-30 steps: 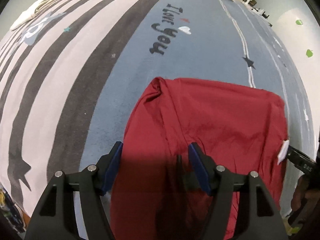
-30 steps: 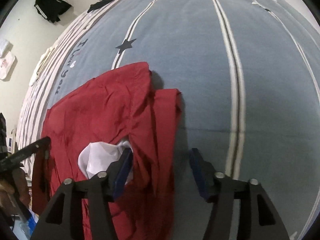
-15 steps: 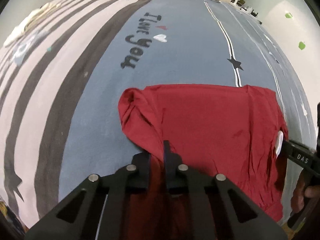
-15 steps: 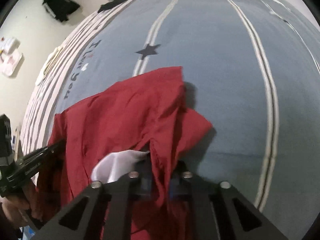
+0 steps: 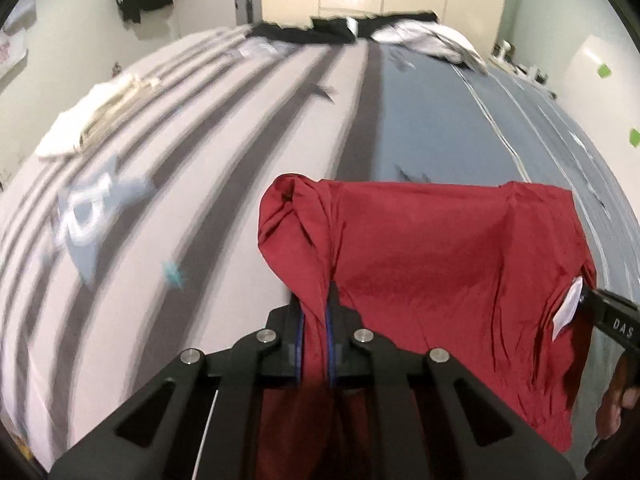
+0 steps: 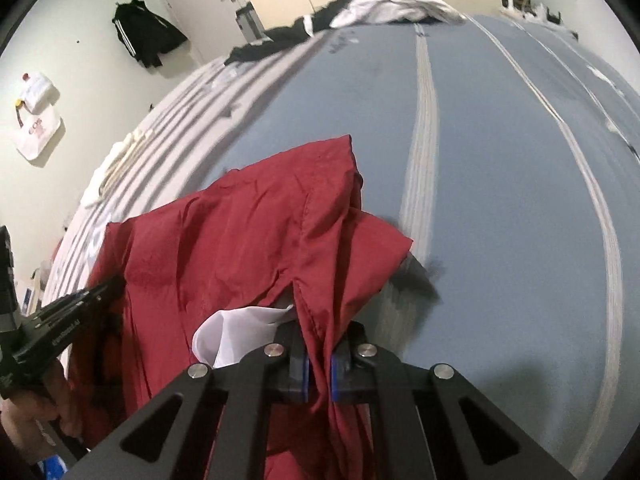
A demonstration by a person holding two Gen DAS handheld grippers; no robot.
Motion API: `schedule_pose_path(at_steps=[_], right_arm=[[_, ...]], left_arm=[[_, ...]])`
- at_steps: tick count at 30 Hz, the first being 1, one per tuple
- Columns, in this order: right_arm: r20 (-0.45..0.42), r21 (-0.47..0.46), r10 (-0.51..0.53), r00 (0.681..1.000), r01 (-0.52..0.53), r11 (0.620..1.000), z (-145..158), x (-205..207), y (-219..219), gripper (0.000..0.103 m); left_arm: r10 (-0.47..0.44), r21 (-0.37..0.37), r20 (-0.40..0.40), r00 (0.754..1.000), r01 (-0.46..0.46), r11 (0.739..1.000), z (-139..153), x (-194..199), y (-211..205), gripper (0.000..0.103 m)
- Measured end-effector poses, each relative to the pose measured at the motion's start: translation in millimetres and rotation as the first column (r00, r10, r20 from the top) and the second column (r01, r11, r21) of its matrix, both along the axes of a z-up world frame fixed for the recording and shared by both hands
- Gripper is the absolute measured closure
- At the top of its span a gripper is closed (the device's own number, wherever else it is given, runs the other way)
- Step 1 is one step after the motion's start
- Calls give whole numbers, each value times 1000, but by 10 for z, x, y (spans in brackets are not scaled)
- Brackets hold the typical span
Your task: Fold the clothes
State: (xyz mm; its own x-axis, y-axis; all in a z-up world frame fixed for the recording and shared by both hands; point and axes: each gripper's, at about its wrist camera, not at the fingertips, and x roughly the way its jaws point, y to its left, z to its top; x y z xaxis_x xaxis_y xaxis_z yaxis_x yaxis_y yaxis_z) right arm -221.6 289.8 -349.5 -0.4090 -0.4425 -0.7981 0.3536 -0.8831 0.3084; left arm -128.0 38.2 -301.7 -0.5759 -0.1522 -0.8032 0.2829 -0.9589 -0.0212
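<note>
A dark red garment (image 5: 432,256) hangs stretched between both grippers, lifted off the bed. My left gripper (image 5: 315,320) is shut on its left edge, red cloth bunched between the blue pads. My right gripper (image 6: 319,354) is shut on the other edge of the red garment (image 6: 248,240), with a white label (image 6: 236,330) showing just left of the jaws. The right gripper (image 5: 612,316) shows at the far right of the left wrist view, and the left gripper (image 6: 60,320) at the far left of the right wrist view.
Below lies a bed (image 5: 440,120) with a blue and grey-striped cover. A folded white cloth (image 5: 92,120) lies on its left side; dark and white clothes (image 5: 360,32) are piled at the far end. A black jacket (image 6: 144,36) hangs on the wall.
Both grippers closed on the red garment's edges, then lifted it off the bed and tilted up, so the far wall and wardrobe now show.
</note>
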Motion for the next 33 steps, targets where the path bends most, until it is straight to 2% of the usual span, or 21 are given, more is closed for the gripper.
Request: schedule_pose_path(at_steps=[3, 9, 13, 15, 18, 19, 20, 21, 22, 23, 25, 27, 28, 30, 33], right_arm=[[-21, -22, -31, 999, 31, 999, 22, -318, -514, 97], [-54, -40, -131, 990, 129, 991, 65, -1031, -1673, 97], [-94, -27, -195, 976, 194, 981, 124, -1453, -2454, 97], [-122, -10, -240, 963, 240, 971, 148, -1744, -2964, 97], [-131, 21, -279, 951, 284, 959, 148, -1884, -3225, 91], [-129, 33, -291, 948, 298, 954, 127, -1908, -3292, 90], [-126, 45, -304, 944, 312, 949, 103, -1924, -3354, 81], [-115, 64, -314, 942, 322, 944, 61, -1965, -3408, 61], [-103, 78, -323, 941, 332, 940, 42, -1949, -3403, 52], [-102, 76, -331, 938, 339, 938, 56, -1889, -3351, 48], [-104, 64, -345, 933, 353, 934, 99, -1755, -3229, 45], [-74, 27, -348, 934, 351, 936, 118, -1598, -3099, 43], [-59, 24, -342, 938, 344, 939, 110, -1539, -3067, 43], [-43, 40, -306, 951, 308, 951, 71, -1389, -3049, 43], [-23, 71, -230, 973, 232, 970, -35, -1248, -3130, 43]], left_arm=[[-7, -41, -42, 999, 5, 999, 27, -500, -449, 97], [-97, -101, -101, 990, 86, 991, 243, -1322, -1645, 97], [-161, -130, -114, 980, 146, 981, 189, -2060, -2531, 97], [-178, -118, -116, 977, 164, 979, 162, -2325, -2900, 97], [-224, -120, -80, 971, 213, 970, 26, -2616, -3270, 94], [-238, -114, -56, 970, 231, 966, -29, -2662, -3363, 93], [-253, -107, -32, 967, 248, 963, -85, -2708, -3457, 89], [-247, -74, -17, 969, 245, 967, -100, -2681, -3547, 87], [-242, -41, -2, 970, 241, 970, -114, -2654, -3637, 80], [-218, -9, -10, 976, 218, 976, -91, -2579, -3729, 67], [-174, 57, -31, 984, 175, 983, -19, -2396, -3905, 51], [-159, 138, -73, 985, 168, 976, 93, -2130, -4021, 37], [-165, 146, -81, 983, 175, 974, 111, -2054, -4032, 27], [-188, 123, -79, 979, 196, 973, 89, -1895, -3949, 23], [-221, 102, -13, 975, 221, 970, -107, -1843, -3824, 22]])
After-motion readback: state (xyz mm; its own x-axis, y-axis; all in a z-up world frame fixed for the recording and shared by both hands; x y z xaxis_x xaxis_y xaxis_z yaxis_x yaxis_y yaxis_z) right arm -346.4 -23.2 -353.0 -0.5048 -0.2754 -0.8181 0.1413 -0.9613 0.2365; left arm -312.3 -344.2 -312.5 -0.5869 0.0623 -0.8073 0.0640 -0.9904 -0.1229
